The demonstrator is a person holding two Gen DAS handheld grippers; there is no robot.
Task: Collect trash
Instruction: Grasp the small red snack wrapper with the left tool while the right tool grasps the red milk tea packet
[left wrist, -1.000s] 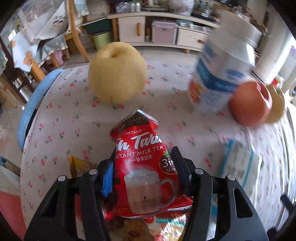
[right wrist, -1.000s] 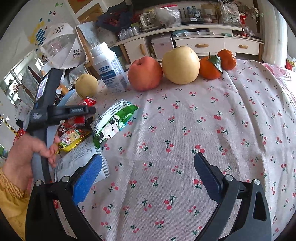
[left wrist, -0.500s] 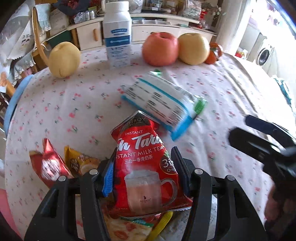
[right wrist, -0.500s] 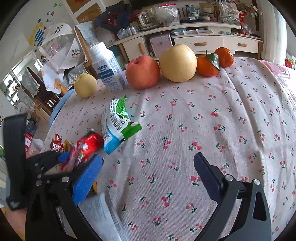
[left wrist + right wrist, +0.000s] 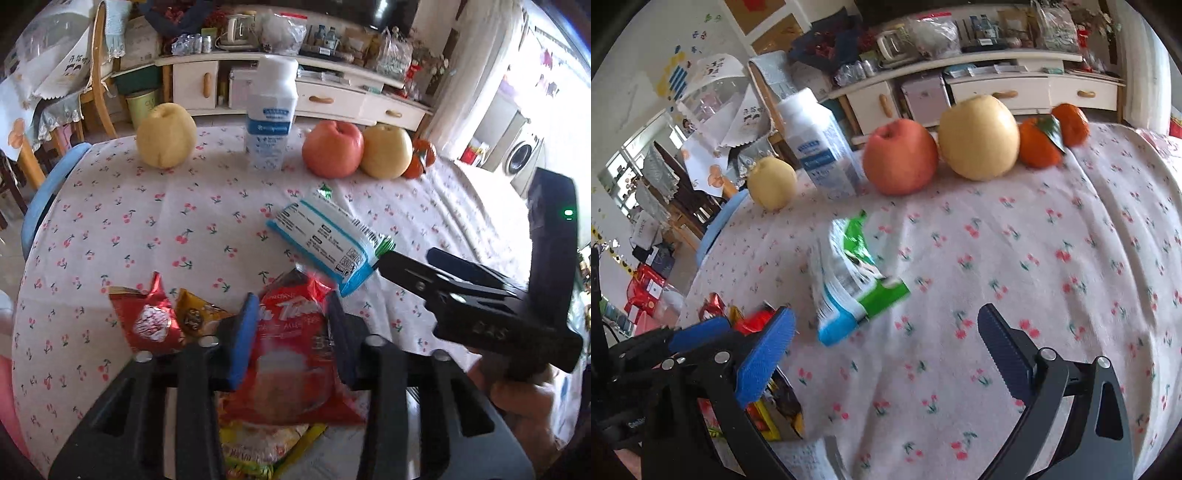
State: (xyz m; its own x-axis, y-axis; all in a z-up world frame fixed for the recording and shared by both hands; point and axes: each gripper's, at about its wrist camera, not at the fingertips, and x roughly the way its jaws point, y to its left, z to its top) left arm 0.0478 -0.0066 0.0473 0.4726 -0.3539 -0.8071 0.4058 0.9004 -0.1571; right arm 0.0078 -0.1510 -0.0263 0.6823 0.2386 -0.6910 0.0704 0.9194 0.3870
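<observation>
My left gripper [image 5: 291, 317] holds a red milk-tea packet [image 5: 295, 365] between its jaws, low over a pile of wrappers [image 5: 258, 446] at the table's near edge. It also shows in the right wrist view [image 5: 701, 332]. A red wrapper [image 5: 147, 325] and a yellow wrapper [image 5: 195, 317] lie left of it. A white, blue and green milk pouch [image 5: 325, 240] lies mid-table. My right gripper [image 5: 886, 347] is open and empty, its fingers just short of the pouch [image 5: 849, 280]; it shows at the right of the left wrist view [image 5: 406, 266].
At the table's far side stand a yellow pear [image 5: 166, 134], a white bottle [image 5: 271, 114], a red apple [image 5: 332, 147], a second pear [image 5: 386, 151] and oranges [image 5: 1038, 142]. A blue chair back [image 5: 44, 192] borders the left edge. A cherry-print cloth [image 5: 1034, 258] covers the table.
The left gripper has pulled back and lowered the red packet toward the wrapper pile. The right gripper has moved forward toward the milk pouch, still open.
</observation>
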